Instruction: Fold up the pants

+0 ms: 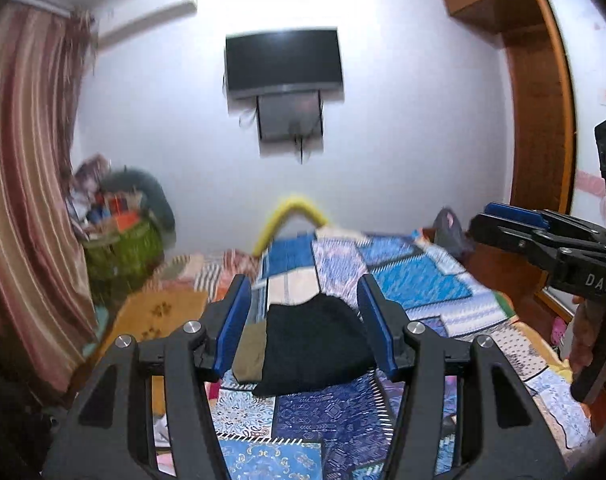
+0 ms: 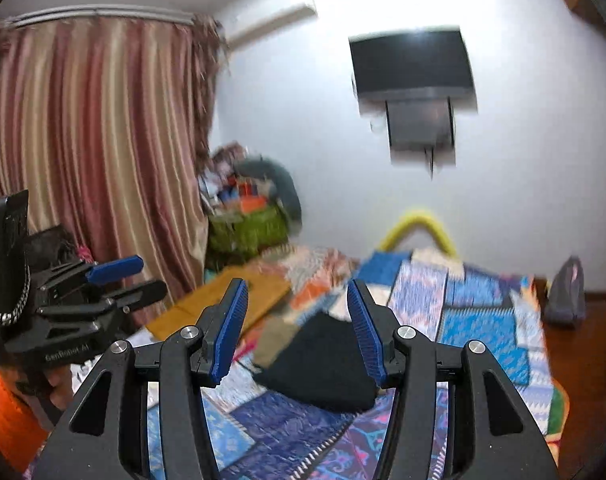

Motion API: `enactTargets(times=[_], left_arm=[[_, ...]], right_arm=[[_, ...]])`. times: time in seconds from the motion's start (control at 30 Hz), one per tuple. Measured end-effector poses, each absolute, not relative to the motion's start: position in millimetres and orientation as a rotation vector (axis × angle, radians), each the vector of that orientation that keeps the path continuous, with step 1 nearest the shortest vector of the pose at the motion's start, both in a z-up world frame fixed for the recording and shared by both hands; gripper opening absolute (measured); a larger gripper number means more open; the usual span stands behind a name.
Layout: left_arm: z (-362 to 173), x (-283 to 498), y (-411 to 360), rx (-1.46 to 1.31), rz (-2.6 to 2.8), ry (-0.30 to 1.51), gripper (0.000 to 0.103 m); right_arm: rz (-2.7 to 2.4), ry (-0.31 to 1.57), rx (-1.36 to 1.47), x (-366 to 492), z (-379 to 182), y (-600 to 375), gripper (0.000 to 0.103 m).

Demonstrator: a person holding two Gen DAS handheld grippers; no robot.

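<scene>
The black pants (image 1: 317, 344) are seen folded into a compact stack on the patchwork bedspread (image 1: 315, 424), near the middle of the bed's near half. A second, olive-brown garment (image 1: 249, 354) is laid against the stack's left side, touching it. In the right wrist view the same stack (image 2: 319, 364) is shown with the olive piece (image 2: 273, 338) at its far left corner.

The left gripper (image 1: 305, 320) is held above the bed and clear of the fabric — its blue fingers (image 1: 233, 320) are set apart, with nothing gripped between them. The right gripper (image 2: 299, 328) is likewise raised off the bedspread (image 2: 263, 432); its blue fingers (image 2: 365, 332) are set apart and nothing is clamped. The pants are only framed between each pair of fingers, lying well beyond them.

Each gripper is also recorded by the other camera: the right one (image 1: 511, 220) at the right edge of the left wrist view, the left one (image 2: 119, 276) at the left edge of the right wrist view.

Beyond the far edge of the bed, a wall-mounted television (image 1: 283, 62) is fixed on the white wall. A striped curtain (image 1: 27, 168) is hung at the left, with a green basket (image 1: 123, 248) of clutter beside it — a yellow curved tube (image 1: 291, 210) is visible at the bed's far edge. Both views are blurred.
</scene>
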State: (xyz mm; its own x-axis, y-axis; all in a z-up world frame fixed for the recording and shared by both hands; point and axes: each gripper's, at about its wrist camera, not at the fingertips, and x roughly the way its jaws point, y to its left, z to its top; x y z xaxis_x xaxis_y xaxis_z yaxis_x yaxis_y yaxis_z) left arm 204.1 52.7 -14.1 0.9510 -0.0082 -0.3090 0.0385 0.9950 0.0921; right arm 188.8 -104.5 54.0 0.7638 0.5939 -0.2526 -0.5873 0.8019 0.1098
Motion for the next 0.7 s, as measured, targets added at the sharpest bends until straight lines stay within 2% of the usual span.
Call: enactTargets(times=[0.17,0.23,0.3,0.47,0.63,0.7], left_arm=[[-3.0,153.3,41.4,0.073,-0.012,0.241,0.055],[-2.5,139.2,39.8,0.059,-0.003,0.217,0.059],[-3.7,127.5,39.7,0.046,0.01,0.198,0.071],[-9.2,112.0,41.2,0.01,0.004,0.199,0.081],[-16.2,104.6,41.8,0.009,0.009,0.197,0.088],[-19.0,103.5,39.6,0.007,0.006,0.199,0.09]], right_arm=[[0.649,0.188,0.033,143.8,55.4,-109.6,0.048],[0.649,0.171,0.036,136.6,52.1,-111.4,0.048],[0.646,0.165,0.041,135.3,48.1,-113.3,0.052],[0.602,0.146,0.039,119.2,44.7,-119.0,0.076],[0.578,0.153,0.053,116.5,42.9,-122.8,0.089],[0.567,0.157,0.064,120.3,41.8,-123.1,0.098]])
